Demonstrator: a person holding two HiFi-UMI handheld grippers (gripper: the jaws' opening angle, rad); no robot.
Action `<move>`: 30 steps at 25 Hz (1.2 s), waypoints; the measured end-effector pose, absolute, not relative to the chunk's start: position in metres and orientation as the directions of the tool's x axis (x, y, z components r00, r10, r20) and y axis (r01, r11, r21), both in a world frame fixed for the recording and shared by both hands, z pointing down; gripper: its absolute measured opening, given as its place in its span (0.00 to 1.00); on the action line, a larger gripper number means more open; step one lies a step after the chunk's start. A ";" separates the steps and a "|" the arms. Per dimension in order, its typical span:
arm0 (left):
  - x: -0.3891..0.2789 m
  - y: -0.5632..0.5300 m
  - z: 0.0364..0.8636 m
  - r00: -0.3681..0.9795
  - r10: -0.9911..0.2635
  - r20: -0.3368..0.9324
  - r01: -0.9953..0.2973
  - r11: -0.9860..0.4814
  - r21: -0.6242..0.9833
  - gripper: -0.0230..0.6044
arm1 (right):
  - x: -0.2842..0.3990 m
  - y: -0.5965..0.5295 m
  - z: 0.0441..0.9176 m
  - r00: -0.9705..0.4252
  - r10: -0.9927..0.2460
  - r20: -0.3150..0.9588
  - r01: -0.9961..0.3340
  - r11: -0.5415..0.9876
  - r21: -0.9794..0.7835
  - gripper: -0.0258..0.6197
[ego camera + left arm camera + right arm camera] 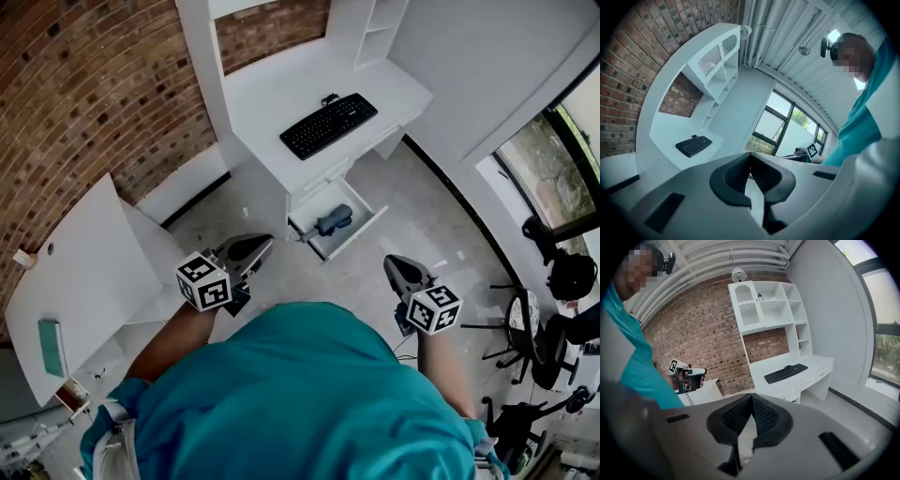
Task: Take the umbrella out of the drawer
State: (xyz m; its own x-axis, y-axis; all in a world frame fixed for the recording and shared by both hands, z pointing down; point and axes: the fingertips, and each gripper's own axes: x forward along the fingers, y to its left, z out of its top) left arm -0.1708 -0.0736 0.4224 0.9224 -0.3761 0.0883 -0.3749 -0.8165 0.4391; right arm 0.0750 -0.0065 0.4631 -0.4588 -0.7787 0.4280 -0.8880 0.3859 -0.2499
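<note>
- The left claw point(265, 243) sits left of centre in the head view. Its tips point up-right toward the drawer point(362, 232).
- In the left gripper view we read this claw's jaws as pressed together at the tips, with nothing between them.
- The right claw point(394, 263) sits right of centre in the head view, with its marker cube toward the bottom of the frame.
- In the right gripper view we find its jaws likewise pressed together and pinching nothing.
- The umbrella point(333, 222), folded and blue-grey, lies inside the drawer at the centre of the head view.
- The drawer stands pulled out from under the white worktop point(267, 94).
- Both claws are well apart from the umbrella. Neither touches the drawer.
- A black keyboard point(328, 125) rests on the worktop in the upper centre of the head view.
- A white shelf unit point(764, 305) rises above the worktop against a brick wall point(698, 338) in the upper centre of the right gripper view.
- The person's teal top point(300, 403) fills the bottom of the head view.
</note>
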 end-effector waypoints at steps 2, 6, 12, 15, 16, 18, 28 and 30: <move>-0.172 -0.091 0.426 0.929 -0.358 0.090 -0.359 -0.816 0.452 0.06 | 0.073 -0.024 0.467 -0.445 -0.777 0.445 -0.895 0.362 -0.262 0.07; -0.171 -0.125 0.434 0.937 -0.335 0.099 -0.340 -0.813 0.473 0.06 | 0.069 -0.056 0.471 -0.438 -0.765 0.473 -0.898 0.352 -0.262 0.07; -0.155 -0.158 0.443 0.942 -0.320 0.102 -0.328 -0.816 0.476 0.06 | 0.080 -0.092 0.475 -0.450 -0.747 0.489 -0.893 0.365 -0.264 0.07; -0.140 -0.165 0.447 0.938 -0.324 0.119 -0.341 -0.814 0.471 0.06 | 0.093 -0.106 0.478 -0.471 -0.738 0.483 -0.882 0.385 -0.272 0.07; -0.134 -0.168 0.447 0.936 -0.330 0.125 -0.349 -0.812 0.467 0.06 | 0.099 -0.112 0.479 -0.482 -0.733 0.481 -0.876 0.394 -0.277 0.07; -0.121 -0.176 0.449 0.926 -0.353 0.137 -0.374 -0.803 0.464 0.06 | 0.115 -0.125 0.483 -0.507 -0.721 0.473 -0.862 0.416 -0.291 0.07; -0.002 -0.194 0.469 0.822 -0.537 0.192 -0.546 -0.646 0.533 0.06 | 0.236 -0.194 0.514 -0.667 -0.610 0.429 -0.743 0.590 -0.316 0.07; 0.018 -0.188 0.473 0.818 -0.532 0.218 -0.553 -0.627 0.548 0.06 | 0.248 -0.203 0.515 -0.688 -0.582 0.434 -0.720 0.625 -0.303 0.07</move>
